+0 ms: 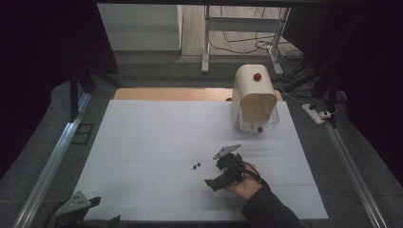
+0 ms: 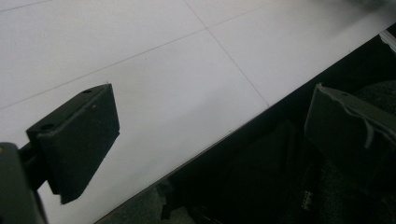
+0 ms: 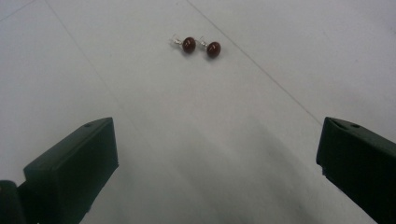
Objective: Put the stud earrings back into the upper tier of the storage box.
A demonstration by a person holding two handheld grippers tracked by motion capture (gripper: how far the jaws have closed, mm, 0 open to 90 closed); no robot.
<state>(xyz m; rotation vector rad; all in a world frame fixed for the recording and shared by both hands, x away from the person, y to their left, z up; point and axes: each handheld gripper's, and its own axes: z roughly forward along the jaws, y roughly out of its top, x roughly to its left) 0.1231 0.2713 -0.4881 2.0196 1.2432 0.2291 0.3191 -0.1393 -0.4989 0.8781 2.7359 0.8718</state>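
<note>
Two small dark red stud earrings (image 3: 201,46) lie side by side on the white table top (image 3: 140,116); from above they are tiny dark dots (image 1: 196,165) near the middle. My right gripper (image 3: 217,163) is open, its jaws wide apart and empty, aimed at the earrings from a short way off. In the high view a hand holds that right gripper (image 1: 215,172) just right of the earrings. My left gripper (image 1: 105,210) rests at the table's front left corner. In the left gripper view, this left gripper (image 2: 210,144) is open and holds nothing.
A cream box with a rounded top and a red knob (image 1: 255,92) stands at the back right, with a clear drawer (image 1: 259,124) with a red knob at its foot. The table's front edge (image 2: 243,126) runs between the left jaws. Metal rails (image 1: 47,166) flank the table.
</note>
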